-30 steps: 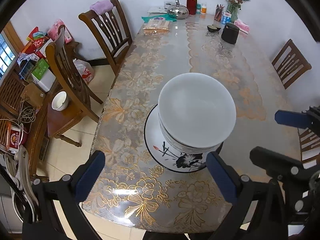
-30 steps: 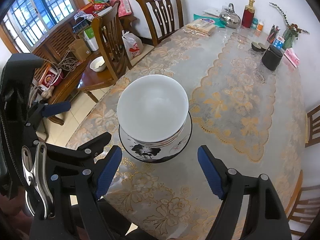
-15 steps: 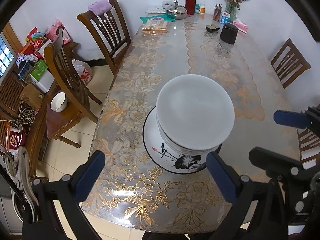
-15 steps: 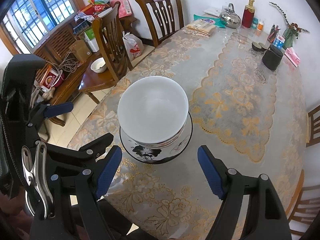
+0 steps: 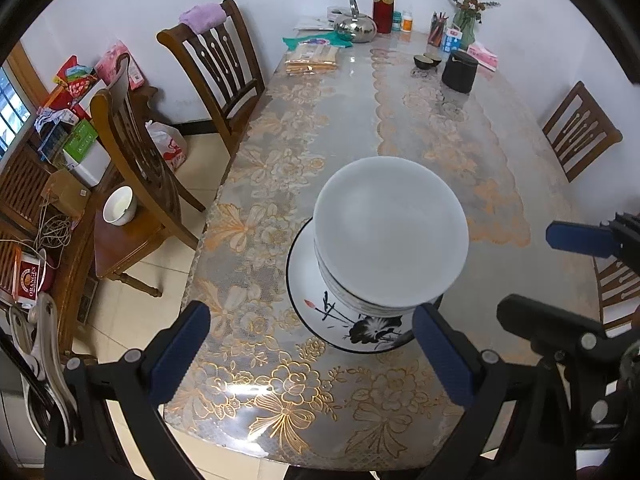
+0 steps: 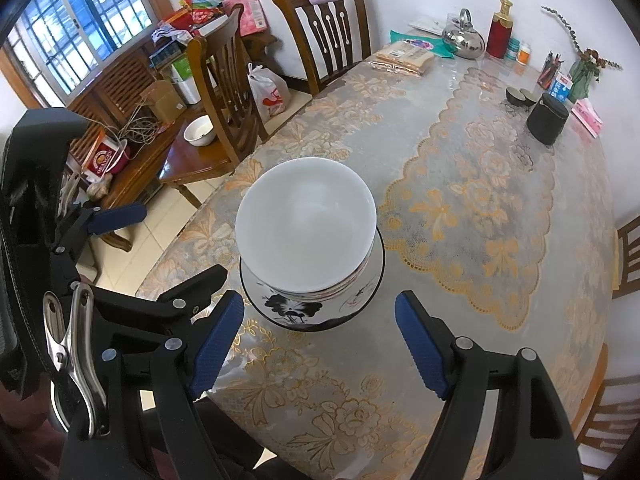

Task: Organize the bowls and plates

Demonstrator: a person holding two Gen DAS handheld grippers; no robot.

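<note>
A stack of white bowls (image 5: 390, 236) (image 6: 306, 222) stands on a white plate with black ink flowers and a dark rim (image 5: 316, 312) (image 6: 312, 312), near the front of the long table. My left gripper (image 5: 310, 352) hangs open above the table's near edge, short of the plate, with nothing between its blue pads. My right gripper (image 6: 320, 340) is also open and empty, just in front of the plate. In the left wrist view the right gripper's blue pad (image 5: 580, 236) shows at the right edge.
The table (image 5: 440, 140) has a gold floral cover. At its far end stand a kettle (image 5: 356, 26), a red bottle (image 5: 383, 8), a black jar (image 5: 460, 72) and two small dark cups (image 5: 427, 61). Wooden chairs (image 5: 216, 68) line the left side; one holds a small white bowl (image 5: 119, 211).
</note>
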